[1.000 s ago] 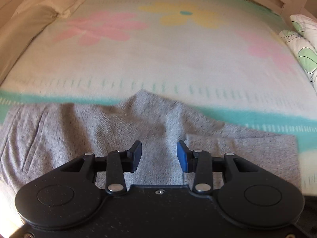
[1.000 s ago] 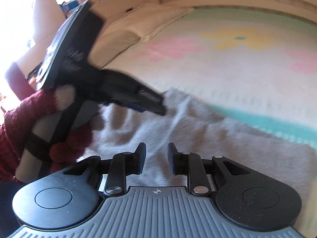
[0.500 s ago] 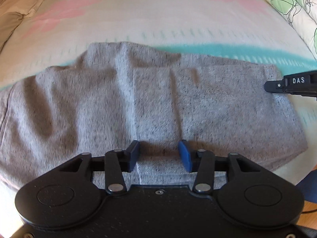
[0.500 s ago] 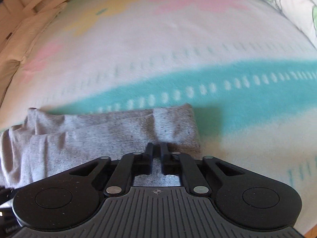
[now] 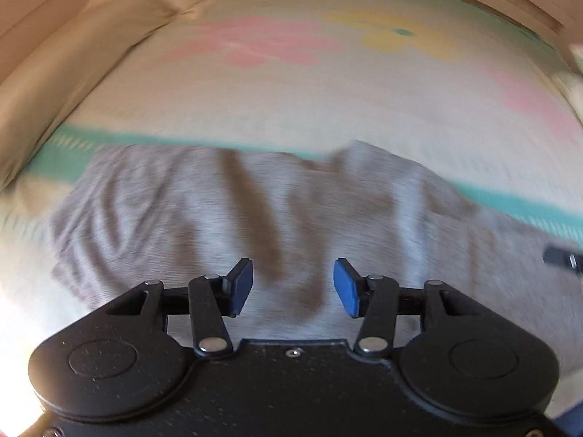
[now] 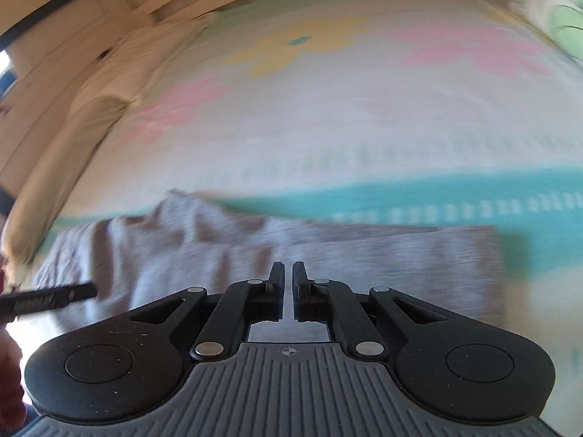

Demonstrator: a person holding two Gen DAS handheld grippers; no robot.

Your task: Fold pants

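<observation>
Both tongs hover above the grey pants (image 5: 226,215), whose long axis runs parallel to the bed's (image 5: 328,102) near edge: left gripper (image 5: 293,287) parted and empty, right gripper (image 6: 288,287) closed, gripping nothing visible.

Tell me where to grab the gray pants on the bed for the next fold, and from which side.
Probably the straight right-hand end of the gray pants, pinching its edge from the right: it lies flat and squared on the bedspread, while the left part is rumpled.
</observation>
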